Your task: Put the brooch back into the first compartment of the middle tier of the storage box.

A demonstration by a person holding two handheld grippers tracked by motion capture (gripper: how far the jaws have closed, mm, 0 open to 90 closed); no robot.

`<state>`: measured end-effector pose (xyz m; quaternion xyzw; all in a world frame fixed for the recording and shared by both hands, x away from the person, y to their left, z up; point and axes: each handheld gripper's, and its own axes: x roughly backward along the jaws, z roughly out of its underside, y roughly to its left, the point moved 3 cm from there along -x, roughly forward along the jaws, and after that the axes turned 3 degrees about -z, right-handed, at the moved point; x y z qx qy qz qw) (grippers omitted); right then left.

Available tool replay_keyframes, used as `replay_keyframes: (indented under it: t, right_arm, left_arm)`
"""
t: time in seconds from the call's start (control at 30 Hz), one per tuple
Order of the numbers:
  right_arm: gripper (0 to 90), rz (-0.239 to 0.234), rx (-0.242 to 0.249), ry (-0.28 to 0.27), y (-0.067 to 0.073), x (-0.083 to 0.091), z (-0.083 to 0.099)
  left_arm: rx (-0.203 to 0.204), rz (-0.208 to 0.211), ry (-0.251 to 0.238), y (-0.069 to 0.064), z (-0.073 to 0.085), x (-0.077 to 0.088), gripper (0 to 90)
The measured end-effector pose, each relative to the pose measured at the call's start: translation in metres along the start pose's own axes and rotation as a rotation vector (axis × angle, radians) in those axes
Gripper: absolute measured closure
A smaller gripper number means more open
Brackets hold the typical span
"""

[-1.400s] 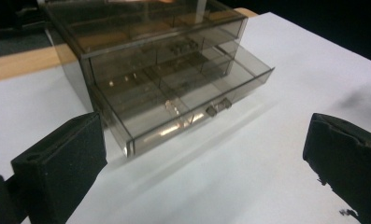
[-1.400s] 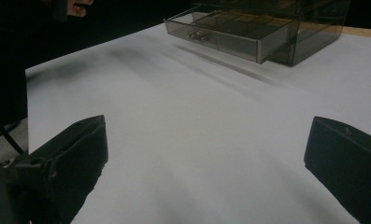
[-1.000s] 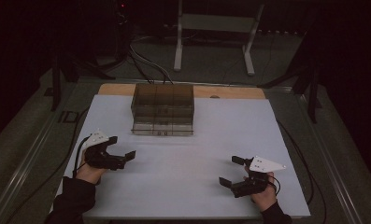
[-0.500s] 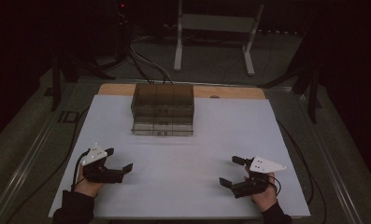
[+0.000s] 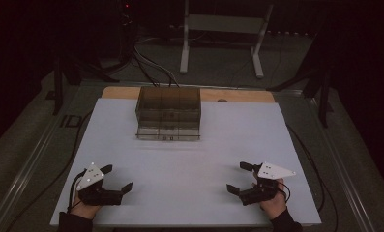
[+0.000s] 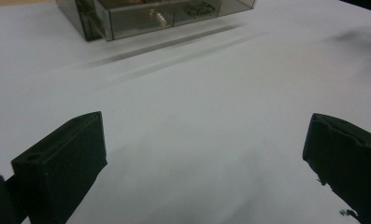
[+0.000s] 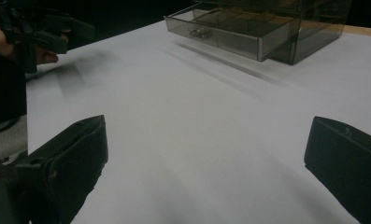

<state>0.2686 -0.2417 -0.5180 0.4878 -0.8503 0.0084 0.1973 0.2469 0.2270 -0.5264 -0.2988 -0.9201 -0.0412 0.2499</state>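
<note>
Two hands sit low at the near table edge: the left gripper [image 5: 116, 179] and the right gripper [image 5: 239, 178], jaws spread wide, both empty. Beyond, one smoky clear drawer box [image 5: 169, 113] stands mid-table, its bottom drawer [image 7: 230, 29] pulled out.

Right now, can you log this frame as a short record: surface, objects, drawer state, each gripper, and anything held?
surface: white table top, wooden strip along far edge
object: smoky clear drawer unit, far centre of the table
drawer state: bottom drawer pulled partly out, metal knob on its front
left gripper: near left corner, jaws wide apart
right gripper: near right corner, jaws wide apart
held: nothing in either gripper
</note>
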Motion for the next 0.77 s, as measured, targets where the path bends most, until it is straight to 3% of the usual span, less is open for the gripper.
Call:
replay_keyframes:
  t: [0.13,0.27,0.77]
  right_arm:
    - [0.0,0.000,-0.003,-0.001,-0.0009,-0.0004,0.0000]
    - [0.0,0.000,0.001,0.000,-0.0001,-0.0006,-0.0002]
    - [0.0,-0.008,0.000,0.006,0.0003,-0.0030,-0.0003]
  left_arm:
    - [-0.011,-0.018,0.009,0.0004,0.0045,0.0048,0.3]
    - [-0.003,-0.013,-0.020,-0.0002,0.0033,0.0083,0.3]
    - [-0.020,0.004,-0.014,-0.0074,0.0020,0.0023,0.3]
